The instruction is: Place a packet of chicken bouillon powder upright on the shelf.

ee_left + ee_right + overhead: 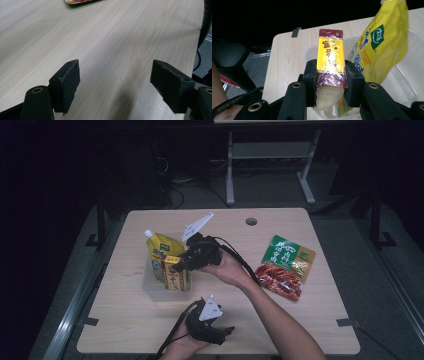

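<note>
Left tongs (222, 332): near edge of desk (125, 320), nearer than the clear tub, jaws spread wide over bare wood, holding nothing. Clear tub (152, 290): plastic, open-topped, left of desk centre. Box (330, 60): slim carton, yellow face with red characters, dark red bands at both ends, glossy wrap; clamped by its sides between the right tongs (331, 82), held over the tub's near wall. Yellow pouch (384, 40): spouted, green logo, standing in the tub beside the box. Green-and-red packet (285, 266): flat on desk, right of the tub, well apart.
</note>
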Tool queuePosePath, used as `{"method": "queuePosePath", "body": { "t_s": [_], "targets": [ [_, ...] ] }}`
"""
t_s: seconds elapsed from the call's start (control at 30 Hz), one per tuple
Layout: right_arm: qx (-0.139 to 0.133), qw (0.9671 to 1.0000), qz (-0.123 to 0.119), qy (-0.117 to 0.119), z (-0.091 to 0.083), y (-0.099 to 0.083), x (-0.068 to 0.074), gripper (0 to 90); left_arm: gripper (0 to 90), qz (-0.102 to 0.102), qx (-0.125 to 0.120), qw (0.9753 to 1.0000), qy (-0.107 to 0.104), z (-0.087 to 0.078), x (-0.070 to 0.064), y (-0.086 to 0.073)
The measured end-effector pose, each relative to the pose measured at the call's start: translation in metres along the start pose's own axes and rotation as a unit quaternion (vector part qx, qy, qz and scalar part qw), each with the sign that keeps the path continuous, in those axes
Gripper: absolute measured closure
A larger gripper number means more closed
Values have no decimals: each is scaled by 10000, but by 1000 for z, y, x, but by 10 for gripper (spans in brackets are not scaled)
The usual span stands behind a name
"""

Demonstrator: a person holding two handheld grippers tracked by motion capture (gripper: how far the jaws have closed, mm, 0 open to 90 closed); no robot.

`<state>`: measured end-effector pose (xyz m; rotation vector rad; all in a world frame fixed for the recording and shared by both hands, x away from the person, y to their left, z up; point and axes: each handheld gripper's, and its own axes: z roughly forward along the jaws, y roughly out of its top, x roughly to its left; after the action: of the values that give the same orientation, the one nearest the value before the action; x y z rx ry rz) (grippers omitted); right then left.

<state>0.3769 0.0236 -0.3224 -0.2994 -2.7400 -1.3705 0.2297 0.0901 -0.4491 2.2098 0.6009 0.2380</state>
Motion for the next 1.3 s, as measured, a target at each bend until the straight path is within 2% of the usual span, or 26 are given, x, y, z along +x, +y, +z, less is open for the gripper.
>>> {"method": "queuePosePath", "body": {
  "t_s": [0.1,0.13,0.23,0.57,1.17,1.3],
  "targets": [
    [63,10000,11,44,5,0,-1,672,233,25,27,10000,7,0,1,0],
    [84,10000,-2,54,7,0,-1,671,233,-66,-18,10000,-12,0,0,0],
    [170,9998,-39,71,12,-1,-4,671,233,24,78,10000,-9,-1,1,-1],
    [377,9992,-84,103,28,-3,-5,670,233,54,45,10000,-19,-1,1,-1],
    [363,9993,-118,27,38,-14,-2,658,233,17,47,10000,-61,0,1,-1],
    [439,9990,-78,11,40,-16,-1,652,233,23,50,10000,-62,0,1,-1]
  ]
}}
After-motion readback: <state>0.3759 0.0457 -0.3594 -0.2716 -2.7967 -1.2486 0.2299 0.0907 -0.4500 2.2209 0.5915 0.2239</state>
